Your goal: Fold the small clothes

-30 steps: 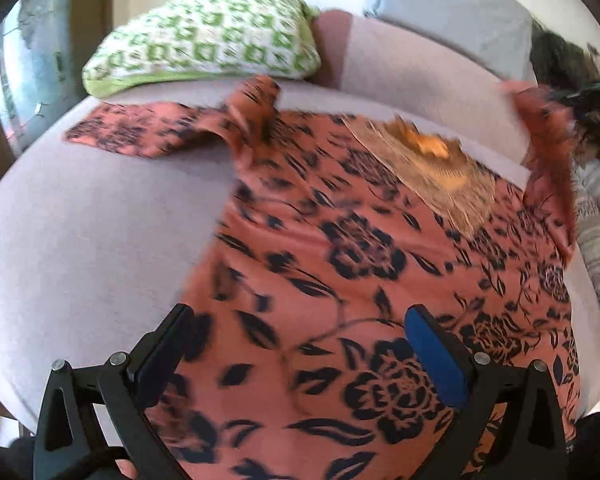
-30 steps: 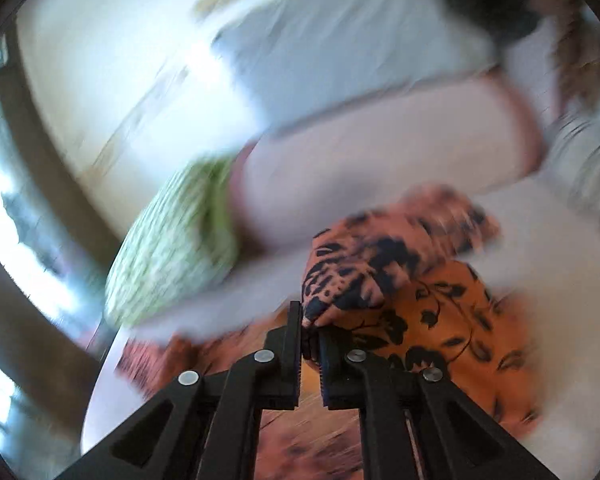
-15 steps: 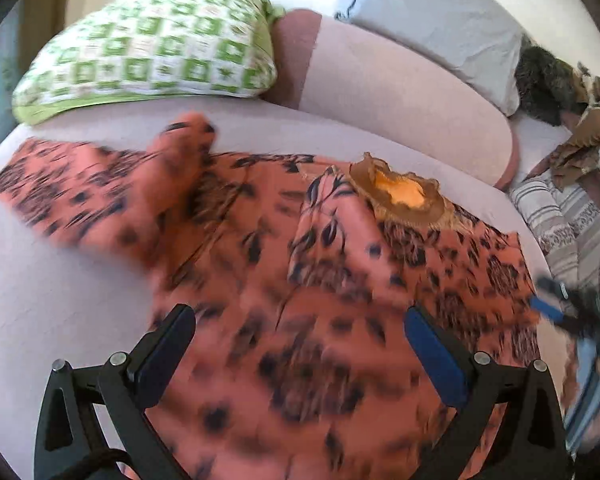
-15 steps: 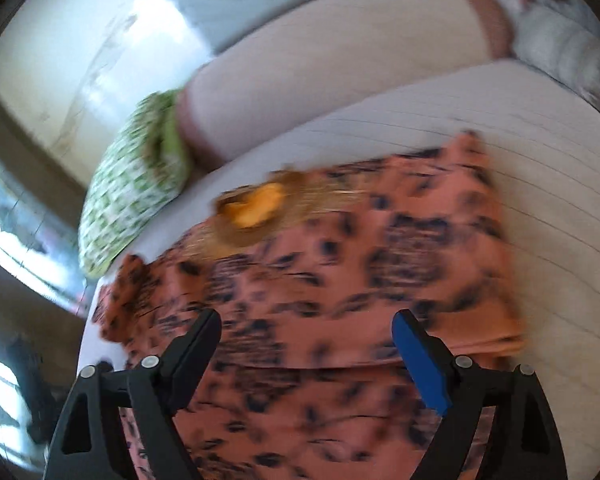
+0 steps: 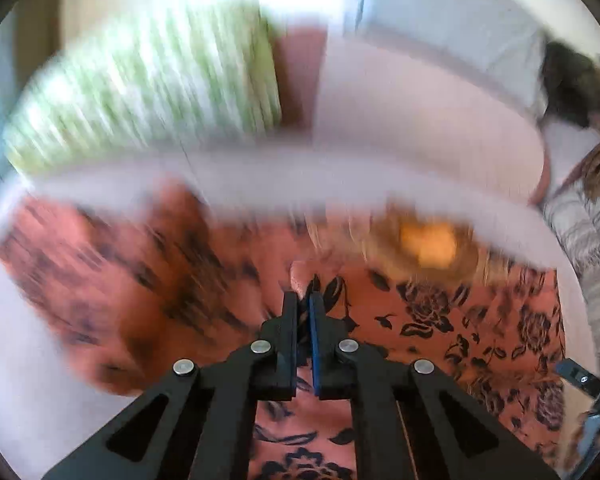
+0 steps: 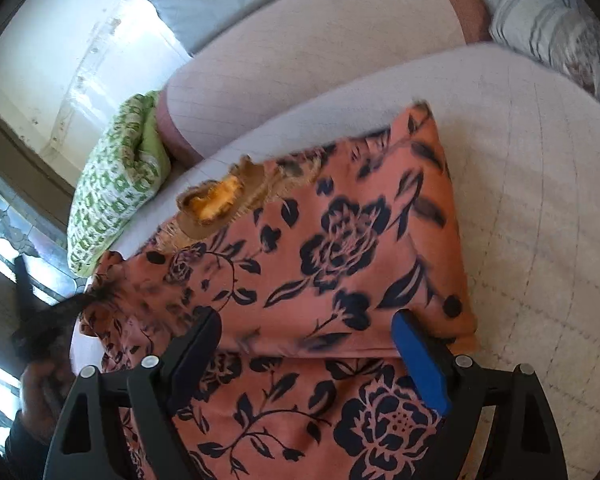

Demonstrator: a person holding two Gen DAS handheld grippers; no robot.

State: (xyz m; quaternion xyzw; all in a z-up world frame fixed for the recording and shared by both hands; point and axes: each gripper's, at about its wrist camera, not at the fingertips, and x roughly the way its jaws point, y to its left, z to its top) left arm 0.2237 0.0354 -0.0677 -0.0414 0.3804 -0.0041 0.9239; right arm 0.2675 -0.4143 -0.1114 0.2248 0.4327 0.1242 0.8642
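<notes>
On the pale quilted sofa seat (image 6: 540,200) lies the coral floral garment (image 6: 340,240), its right side folded over the middle. Only the right wrist view shows this fold sharply, with the right hand-held gripper (image 6: 304,344) spread wide above the cloth, grasping nothing. Much of the left wrist view is blurred, yet it shows the left hand-held gripper (image 5: 305,300) clenched on a pinch of the garment's fabric. A green patterned cushion (image 6: 112,184) rests against the backrest.
</notes>
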